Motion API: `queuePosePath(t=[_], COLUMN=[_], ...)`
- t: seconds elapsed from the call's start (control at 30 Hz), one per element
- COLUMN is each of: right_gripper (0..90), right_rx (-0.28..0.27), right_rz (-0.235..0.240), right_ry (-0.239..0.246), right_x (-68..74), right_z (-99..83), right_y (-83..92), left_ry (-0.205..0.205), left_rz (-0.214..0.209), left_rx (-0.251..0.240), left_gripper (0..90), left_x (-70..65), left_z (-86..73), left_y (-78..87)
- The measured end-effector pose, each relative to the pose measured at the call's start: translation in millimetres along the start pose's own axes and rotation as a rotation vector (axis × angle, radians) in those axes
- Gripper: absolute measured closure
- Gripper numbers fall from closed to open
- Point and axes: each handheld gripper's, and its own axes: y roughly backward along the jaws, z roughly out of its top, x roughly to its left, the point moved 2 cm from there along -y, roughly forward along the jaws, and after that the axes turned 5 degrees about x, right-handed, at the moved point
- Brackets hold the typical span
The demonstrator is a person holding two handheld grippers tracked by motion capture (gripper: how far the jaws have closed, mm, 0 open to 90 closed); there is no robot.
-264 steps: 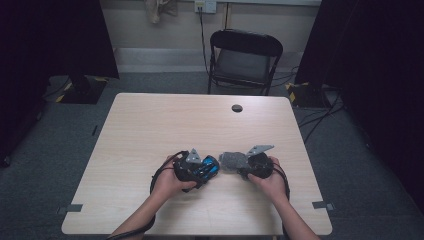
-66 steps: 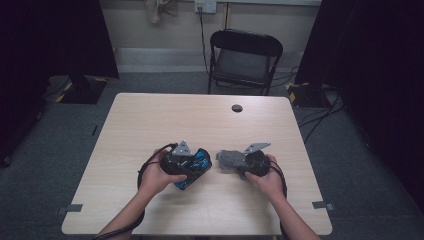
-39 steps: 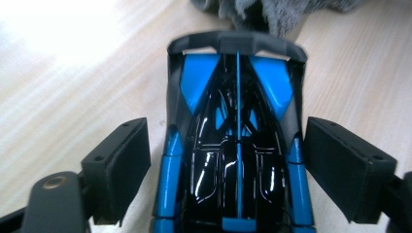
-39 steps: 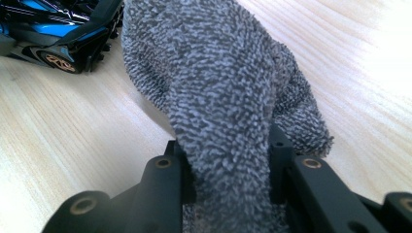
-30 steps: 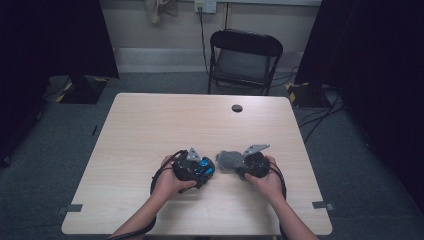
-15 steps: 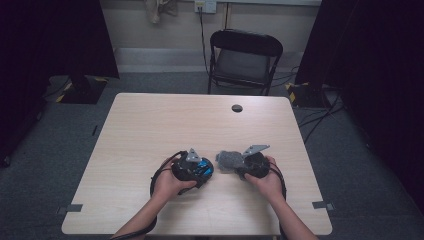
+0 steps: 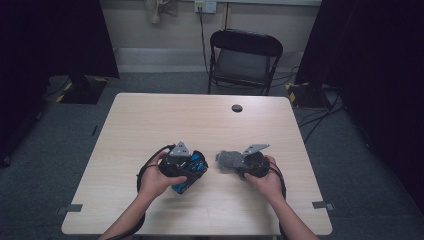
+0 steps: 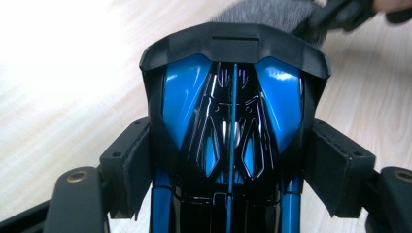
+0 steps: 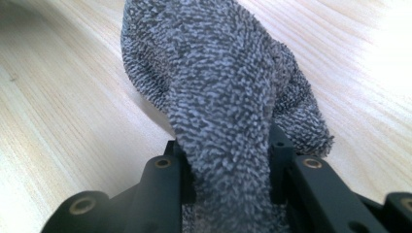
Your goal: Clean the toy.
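Observation:
A glossy blue and black moulded object [image 7: 196,164] sits between the jaws of my left gripper [image 7: 190,172], held just above the light wooden table [image 7: 200,120]. In the left gripper view its shell [image 8: 233,97] lies between the pads [image 8: 127,165], which press on both its sides; these jaws have just been closing on it. My right gripper [image 7: 238,163] is shut on a grey terry cloth [image 7: 226,159]. In the right gripper view the cloth [image 9: 214,73] bulges out of the gripper [image 9: 228,165] and droops onto the table. The cloth [image 8: 272,12] lies just beyond the blue object.
A small black round disc [image 7: 237,108] lies near the table's far edge. A black folding chair [image 7: 245,55] stands behind the table. Cables [image 7: 320,115] run over the floor at the right.
My left gripper has risen a little and drawn slightly left, away from the cloth, with the blue and black object in it. The right gripper and cloth have stayed put.

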Motion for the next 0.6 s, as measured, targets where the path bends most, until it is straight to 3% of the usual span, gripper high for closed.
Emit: queuePosePath(t=[0.33,0.47,0.6], right_gripper=[70.1,70.7,71.3], right_rx=[-0.007,-0.04,-0.095], right_rz=[-0.007,-0.001,-0.001], right_ry=[0.004,-0.005,0.014], right_x=[-0.6,-2.5,-2.2], right_z=[3.2,8.8,27.3], right_y=[4.9,13.6,33.6], left_ry=[0.019,0.012,0.005], left_rz=[-0.012,-0.002,-0.003], left_rx=[-0.08,-0.078,-0.068], left_gripper=[25.5,25.5,25.5], left_x=[7.8,9.7,11.2], left_z=[15.8,22.1,27.2], left_y=[14.8,17.8,16.7])
